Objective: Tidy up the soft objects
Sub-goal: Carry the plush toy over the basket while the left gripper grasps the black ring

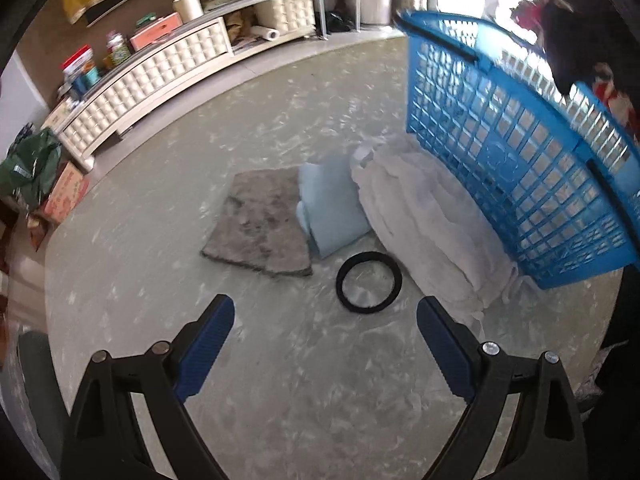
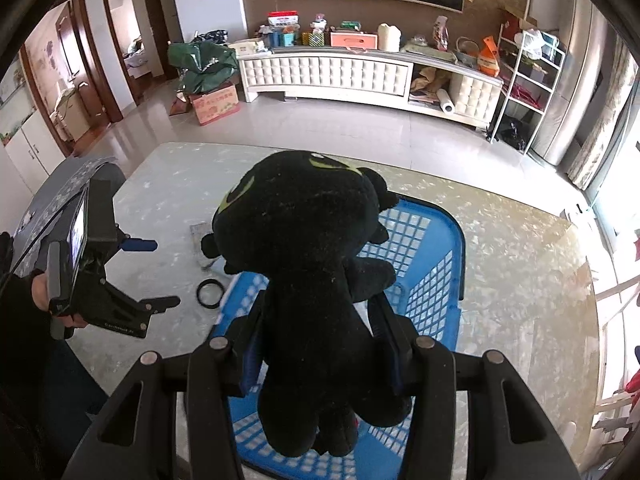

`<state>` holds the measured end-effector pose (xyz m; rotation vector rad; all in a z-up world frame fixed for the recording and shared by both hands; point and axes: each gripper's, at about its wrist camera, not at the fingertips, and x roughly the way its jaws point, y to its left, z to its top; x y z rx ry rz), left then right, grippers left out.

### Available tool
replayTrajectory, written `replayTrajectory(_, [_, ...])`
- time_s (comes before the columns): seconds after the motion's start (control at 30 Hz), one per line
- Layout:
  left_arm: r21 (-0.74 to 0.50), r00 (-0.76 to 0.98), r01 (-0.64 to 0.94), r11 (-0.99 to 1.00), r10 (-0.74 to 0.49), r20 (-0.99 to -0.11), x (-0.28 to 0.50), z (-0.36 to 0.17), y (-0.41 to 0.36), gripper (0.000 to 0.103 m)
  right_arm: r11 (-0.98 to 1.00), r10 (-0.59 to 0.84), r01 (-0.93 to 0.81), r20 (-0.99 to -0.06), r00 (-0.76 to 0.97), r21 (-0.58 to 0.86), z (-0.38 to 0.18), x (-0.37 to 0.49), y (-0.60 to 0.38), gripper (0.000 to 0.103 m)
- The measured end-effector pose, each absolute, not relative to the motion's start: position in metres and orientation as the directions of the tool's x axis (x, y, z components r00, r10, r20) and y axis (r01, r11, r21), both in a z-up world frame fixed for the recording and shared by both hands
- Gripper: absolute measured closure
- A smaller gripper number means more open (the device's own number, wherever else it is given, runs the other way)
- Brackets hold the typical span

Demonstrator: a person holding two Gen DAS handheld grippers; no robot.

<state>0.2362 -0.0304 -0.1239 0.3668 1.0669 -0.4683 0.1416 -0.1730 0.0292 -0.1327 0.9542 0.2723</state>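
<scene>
Right gripper (image 2: 320,344) jaws clamp the black plush toy (image 2: 308,280) above the blue basket (image 2: 432,280) for dropping in, left gripper (image 1: 324,344) jaws wide open, empty, over counter near the hair band (image 1: 369,282).

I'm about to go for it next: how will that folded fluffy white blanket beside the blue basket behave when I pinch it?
The folded fluffy white blanket will probably be floppy: its layers already sag and spill at one end. A single pinch likely lifts only the top folds, so it may unfold. It looks bulky but light.
</scene>
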Motion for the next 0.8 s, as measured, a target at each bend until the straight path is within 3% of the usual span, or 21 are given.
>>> replayTrajectory(0.37, [0.082, 0.307, 0.619, 0.781, -0.145, -0.940, 0.267, -0.172, -0.058, 0.011, 0.967, 0.152, -0.253, -0.852, 0.501, 0.023, 0.007, 0.149, -0.180, 0.056])
replayTrajectory(0.5, [0.069, 0.301, 0.629, 0.774, -0.161, -0.940, 0.269, -0.175, -0.059, 0.017, 0.970, 0.149, -0.241, -0.862, 0.485, 0.032, 0.008, 0.149, -0.185, 0.056])
replayTrajectory(0.7, [0.005, 0.274, 0.628, 0.778, -0.215, -0.937, 0.277, -0.174, -0.057, 0.046, 0.975, 0.151, -0.214, -0.877, 0.456, 0.056, 0.004, 0.155, -0.189, 0.056])
replayTrajectory(0.77, [-0.009, 0.267, 0.630, 0.777, -0.227, -0.937, 0.276, -0.172, -0.054, 0.067, 0.976, 0.147, -0.211, -0.881, 0.449, 0.056, 0.003, 0.157, -0.188, 0.056])
replayTrajectory(0.8, [-0.011, 0.266, 0.631, 0.776, -0.230, -0.936, 0.274, -0.171, -0.052, 0.069, 0.976, 0.145, -0.210, -0.883, 0.446, 0.054, 0.003, 0.158, -0.187, 0.056])
